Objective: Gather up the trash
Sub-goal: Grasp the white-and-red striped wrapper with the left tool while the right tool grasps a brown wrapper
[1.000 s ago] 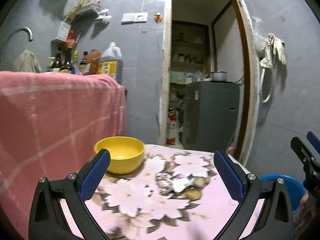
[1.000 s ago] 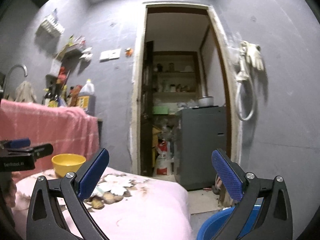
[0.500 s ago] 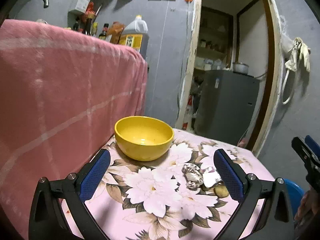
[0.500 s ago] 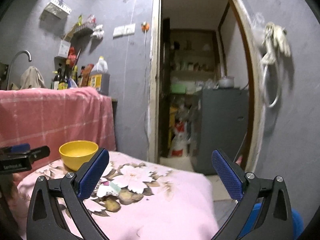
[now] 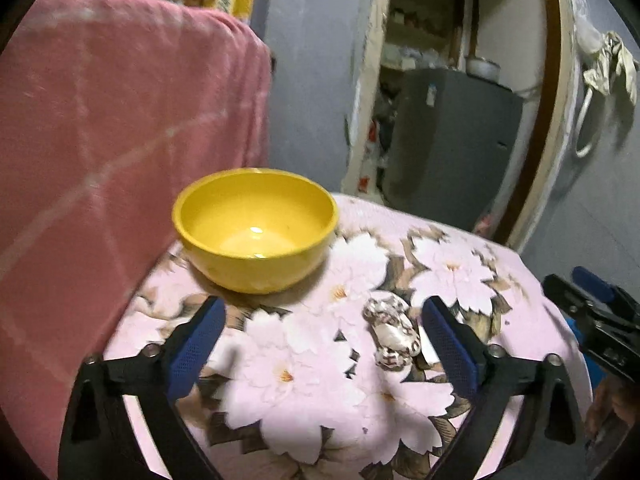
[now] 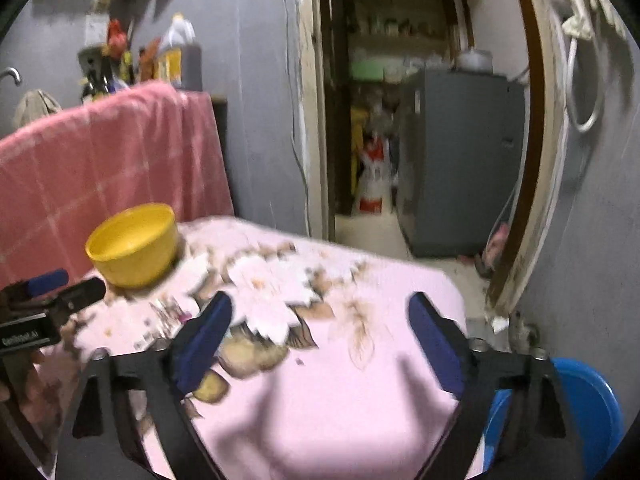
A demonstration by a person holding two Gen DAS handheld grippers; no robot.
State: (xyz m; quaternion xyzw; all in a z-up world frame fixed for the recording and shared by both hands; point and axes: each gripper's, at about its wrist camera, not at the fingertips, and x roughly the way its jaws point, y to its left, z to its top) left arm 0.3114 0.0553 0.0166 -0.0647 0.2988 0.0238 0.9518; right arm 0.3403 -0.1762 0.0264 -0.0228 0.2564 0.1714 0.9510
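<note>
A crumpled patterned wrapper (image 5: 392, 330) lies on the pink flowered tablecloth (image 5: 304, 364), just inside my left gripper's right finger. My left gripper (image 5: 320, 344) is open and empty, low over the cloth, in front of a yellow bowl (image 5: 256, 228). In the right wrist view brownish peel scraps (image 6: 248, 354) and small blurred trash bits (image 6: 168, 312) lie by my right gripper's left finger. My right gripper (image 6: 320, 338) is open and empty above the tablecloth (image 6: 380, 320). The yellow bowl (image 6: 134, 244) stands at the far left there.
A pink checked cloth (image 5: 120, 120) hangs close on the left. A blue basin (image 6: 592, 404) sits on the floor to the right of the table. A doorway with a grey fridge (image 6: 460, 152) lies beyond. Bottles (image 6: 176, 56) stand behind the pink cloth.
Both grippers have moved forward and down toward the table. The bowl and the wrapper loom larger in the left view; the right view now looks down on the cloth and scraps.
</note>
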